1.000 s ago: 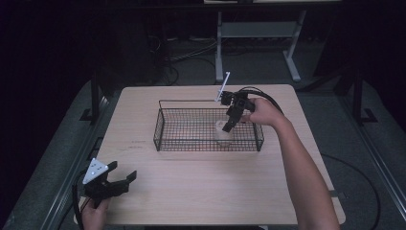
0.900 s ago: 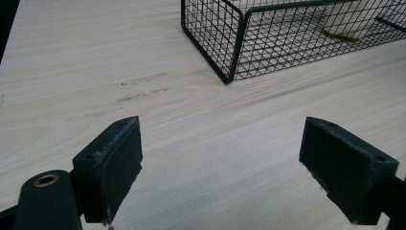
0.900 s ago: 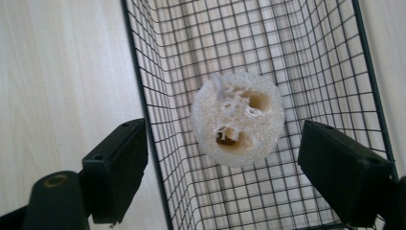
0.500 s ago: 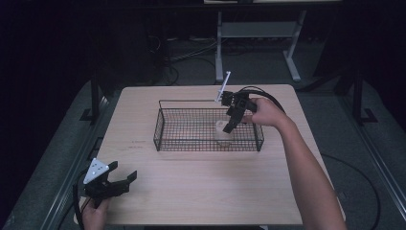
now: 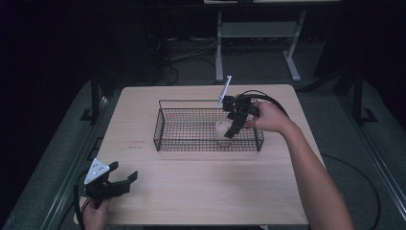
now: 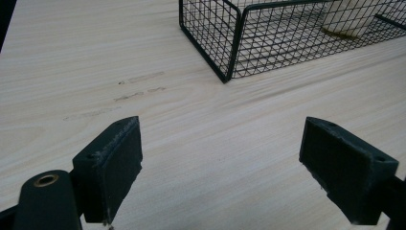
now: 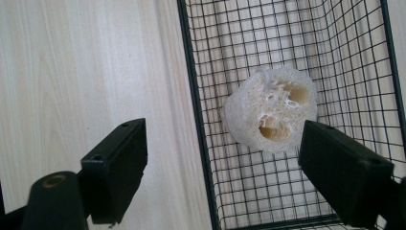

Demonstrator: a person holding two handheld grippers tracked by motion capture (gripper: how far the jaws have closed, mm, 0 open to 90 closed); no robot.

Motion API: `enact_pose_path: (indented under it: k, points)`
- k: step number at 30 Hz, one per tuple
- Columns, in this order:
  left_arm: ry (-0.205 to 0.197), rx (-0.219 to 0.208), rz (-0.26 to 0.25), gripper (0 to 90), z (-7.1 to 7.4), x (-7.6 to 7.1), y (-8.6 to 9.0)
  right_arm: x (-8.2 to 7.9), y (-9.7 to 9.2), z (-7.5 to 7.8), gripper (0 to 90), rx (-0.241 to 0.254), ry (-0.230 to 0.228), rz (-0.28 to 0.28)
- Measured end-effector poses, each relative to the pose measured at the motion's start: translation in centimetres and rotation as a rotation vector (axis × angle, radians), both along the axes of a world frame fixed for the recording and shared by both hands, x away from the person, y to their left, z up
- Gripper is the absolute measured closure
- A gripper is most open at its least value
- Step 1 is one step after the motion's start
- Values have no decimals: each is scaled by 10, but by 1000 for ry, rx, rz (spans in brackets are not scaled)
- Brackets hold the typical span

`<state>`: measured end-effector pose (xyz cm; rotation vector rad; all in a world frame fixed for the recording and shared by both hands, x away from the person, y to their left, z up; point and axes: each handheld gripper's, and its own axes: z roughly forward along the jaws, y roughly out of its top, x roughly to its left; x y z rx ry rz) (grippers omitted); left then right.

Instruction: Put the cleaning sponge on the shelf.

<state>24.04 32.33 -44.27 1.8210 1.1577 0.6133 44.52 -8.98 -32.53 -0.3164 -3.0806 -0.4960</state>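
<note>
1. On the pale wooden table point(image 5: 206, 191) stood a black wire basket point(image 5: 191, 139), and a round, pale, holey loofah sponge point(image 7: 271, 109) lay on the basket floor, near its right end.
2. Over that end of the basket hung the right gripper point(image 5: 233, 125), held in the person's right hand point(image 5: 265, 116). Its jaws were spread wide, and nothing was between them.
3. From the right gripper view, one jaw sat over the bare table outside the basket wall, and the other sat just beside the sponge. I could not tell if that jaw touched it.
4. I think the sponge was already dropped in the basket, so this step looked like letting go.
5. Next, the right gripper would need to lift straight up so the jaws do not bump the thin wire wall.
6. Down at the near left corner of the table, the left gripper point(image 5: 117, 184) rested low, well apart from the basket. Its jaws were spread too, with nothing in them.
7. Some things were hard to see. From the high view, the gripper covered part of the sponge. From the left gripper view, the top edge cut off most of the sponge point(image 6: 347, 17). The room around the table was very dark.
</note>
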Motion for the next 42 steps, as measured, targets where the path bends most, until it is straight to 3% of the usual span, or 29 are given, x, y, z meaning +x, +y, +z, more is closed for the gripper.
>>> enact_pose_path:
  k: [6,15,42]
  points:
    - [2,2,0,139,0,0,-1,-7,-4,1,168,-9,1,11]
    - [0,3,-1,140,0,0,0,-19,-9,1,167,19,3,14]
    - [-1,6,-2,139,0,0,-2,-43,-32,-16,154,57,27,4]
